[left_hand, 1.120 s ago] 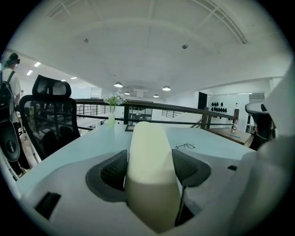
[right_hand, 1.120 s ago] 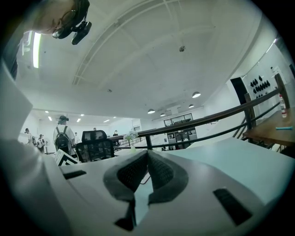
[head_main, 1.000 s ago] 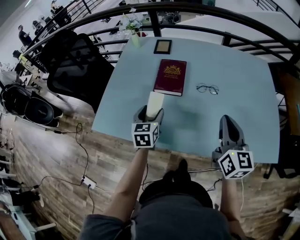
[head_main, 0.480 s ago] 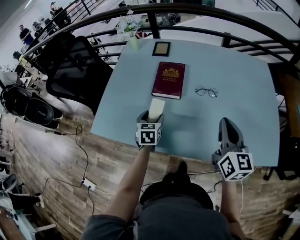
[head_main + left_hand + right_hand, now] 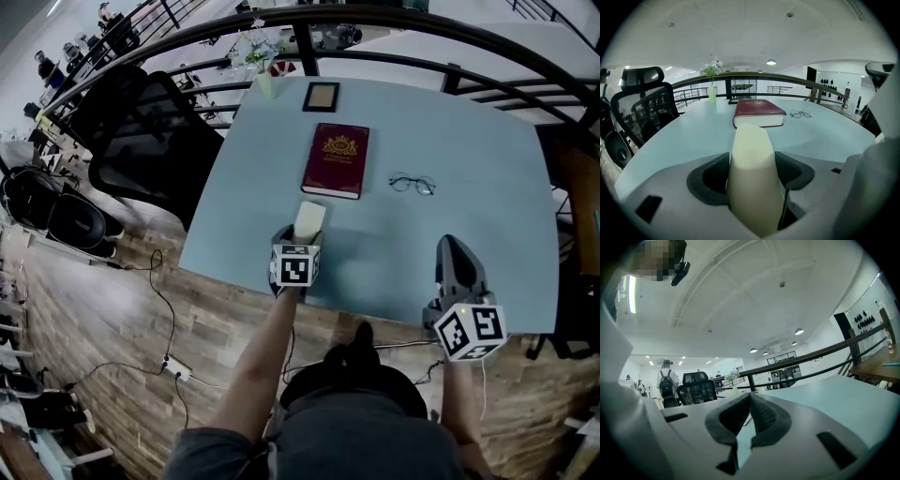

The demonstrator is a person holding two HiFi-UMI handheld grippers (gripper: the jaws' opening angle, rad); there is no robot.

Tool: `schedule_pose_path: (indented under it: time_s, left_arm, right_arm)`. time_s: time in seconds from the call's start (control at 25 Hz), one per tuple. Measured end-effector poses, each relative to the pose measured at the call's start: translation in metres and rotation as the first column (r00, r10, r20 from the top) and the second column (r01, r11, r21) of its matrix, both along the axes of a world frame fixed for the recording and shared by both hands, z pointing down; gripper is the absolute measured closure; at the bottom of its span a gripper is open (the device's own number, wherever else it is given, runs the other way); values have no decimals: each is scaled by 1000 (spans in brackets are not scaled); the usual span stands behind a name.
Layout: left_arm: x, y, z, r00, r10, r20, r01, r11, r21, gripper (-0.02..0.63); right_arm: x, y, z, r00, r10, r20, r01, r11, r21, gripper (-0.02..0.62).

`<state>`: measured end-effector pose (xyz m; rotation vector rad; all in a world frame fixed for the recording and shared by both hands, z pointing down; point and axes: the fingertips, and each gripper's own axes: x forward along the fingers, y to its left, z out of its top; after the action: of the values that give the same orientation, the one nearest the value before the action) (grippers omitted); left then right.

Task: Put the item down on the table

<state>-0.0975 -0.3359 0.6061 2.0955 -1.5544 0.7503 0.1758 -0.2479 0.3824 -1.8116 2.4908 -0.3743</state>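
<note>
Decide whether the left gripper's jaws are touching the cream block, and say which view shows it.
Touching. The left gripper view shows the left gripper shut on the cream block, jaws pressing both sides.

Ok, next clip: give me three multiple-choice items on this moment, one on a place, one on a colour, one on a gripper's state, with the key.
1. Where do the glasses lie relative to the red book?
A. on top of it
B. to its right on the table, apart from it
C. to its left, touching it

2. What colour is the item in the left gripper?
A. red
B. cream
C. black

3. How do the right gripper's jaws stand?
A. wide apart
B. shut on the glasses
C. together, with nothing between them

Key: 1 B, the head view shows bare table between the two. 2 B, the left gripper view shows it cream between the jaws. 3 C, the right gripper view shows the jaws meeting, with nothing held.
</note>
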Motion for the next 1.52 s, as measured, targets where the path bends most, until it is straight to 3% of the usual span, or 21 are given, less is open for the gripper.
schedule_pose_path:
  time_s: [0.24,0.52,1.08,1.2,1.52]
  left_arm:
    - [-2,-1,7,999,-9,31,10,1000,-29,299]
    - [-2,-2,10,1000,-5,0,5,997,-80,298]
    - [-3,0,9,1000,2,6,-1,996,-91,281]
    - [-3,0,0,1000,7,-8,-8,998,-61,275]
    - [-3,-3,-63,999,19,-35,-15,994,104,276]
  right_arm:
    - [2,-2,2,1000,6,-4,-6,1000,-9,593]
    - [-4,-3,2,1000,-2,3,2,1000,-2,593]
    - [-10,0,0,1000,-18,-4,18,1000,-1,593]
    - [-9,1,0,1000,-17,-5,17,1000,-1,594]
    - [-13,2,-2,1000,-17,3,17,1000,11,594]
